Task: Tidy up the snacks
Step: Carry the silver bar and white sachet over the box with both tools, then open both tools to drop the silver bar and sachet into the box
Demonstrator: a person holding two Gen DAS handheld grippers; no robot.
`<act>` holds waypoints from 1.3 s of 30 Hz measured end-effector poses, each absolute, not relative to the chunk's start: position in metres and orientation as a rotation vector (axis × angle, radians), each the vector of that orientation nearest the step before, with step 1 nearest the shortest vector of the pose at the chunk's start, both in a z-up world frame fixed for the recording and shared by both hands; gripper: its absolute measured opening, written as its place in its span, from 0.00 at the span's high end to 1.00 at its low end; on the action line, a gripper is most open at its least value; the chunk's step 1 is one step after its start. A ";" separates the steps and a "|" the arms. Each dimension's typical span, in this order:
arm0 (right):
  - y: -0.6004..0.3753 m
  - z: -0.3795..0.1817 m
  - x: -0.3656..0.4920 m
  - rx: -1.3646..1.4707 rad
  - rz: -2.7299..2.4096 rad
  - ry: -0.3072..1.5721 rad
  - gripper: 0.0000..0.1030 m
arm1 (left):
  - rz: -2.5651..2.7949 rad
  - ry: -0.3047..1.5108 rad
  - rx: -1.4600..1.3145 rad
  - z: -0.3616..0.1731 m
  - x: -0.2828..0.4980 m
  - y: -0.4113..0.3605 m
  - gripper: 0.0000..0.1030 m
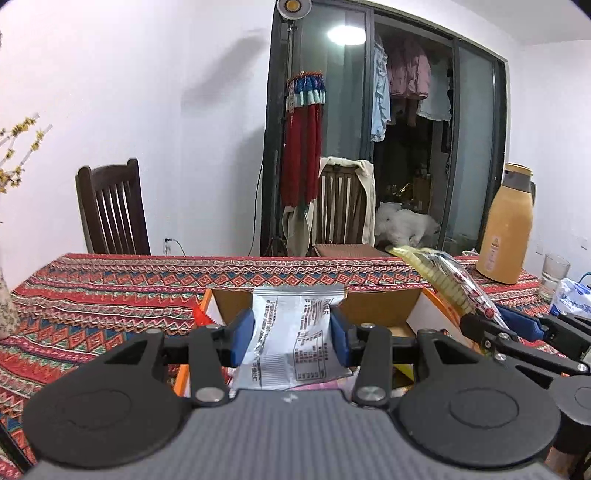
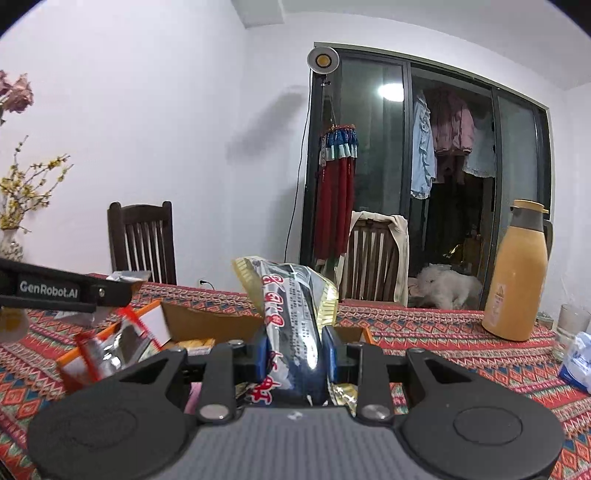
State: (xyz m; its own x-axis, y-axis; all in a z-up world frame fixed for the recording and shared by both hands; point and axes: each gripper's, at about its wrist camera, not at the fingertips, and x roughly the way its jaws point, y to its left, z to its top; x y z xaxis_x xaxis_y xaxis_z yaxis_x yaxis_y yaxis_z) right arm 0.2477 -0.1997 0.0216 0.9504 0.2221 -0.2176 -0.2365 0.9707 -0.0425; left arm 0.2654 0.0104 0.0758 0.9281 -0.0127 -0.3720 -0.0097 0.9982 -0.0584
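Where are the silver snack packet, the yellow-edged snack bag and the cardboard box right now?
silver snack packet (image 1: 295, 332): left wrist view, middle of printed back.
yellow-edged snack bag (image 2: 291, 314): right wrist view, dark centre panel.
cardboard box (image 1: 373, 308): left wrist view, inner far wall.

- White walls (image 1: 166, 92) all round.
- Two dark wooden chairs (image 2: 142, 240) behind a table with a red patterned cloth (image 1: 92, 295).
- Dark-framed glass sliding doors (image 2: 480, 166) reflect a ceiling light (image 1: 345, 35).

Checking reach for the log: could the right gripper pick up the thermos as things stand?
Probably not. The right gripper is shut on a black snack pack, so its jaws are full. The tablecloth towards the thermos looks free, but the pack must go first.
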 end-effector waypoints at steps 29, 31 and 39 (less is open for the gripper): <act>-0.204 -0.014 0.297 0.019 0.236 0.326 0.00 | 0.063 0.361 -0.142 0.041 0.301 0.035 0.00; -0.204 -0.014 0.298 0.026 0.233 0.333 0.00 | 0.066 0.361 -0.152 0.041 0.301 0.037 0.00; -0.208 -0.015 0.300 0.050 0.212 0.355 0.00 | 0.078 0.367 -0.165 0.039 0.300 0.038 0.00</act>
State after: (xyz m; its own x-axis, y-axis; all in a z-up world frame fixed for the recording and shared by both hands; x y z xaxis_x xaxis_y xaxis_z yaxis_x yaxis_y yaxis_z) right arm 0.2996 -0.2084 -0.0151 0.9159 0.2143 -0.3395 -0.1968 0.9767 0.0854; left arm 0.2997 0.0385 0.0395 0.9306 0.0461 -0.3630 -0.1057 0.9836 -0.1460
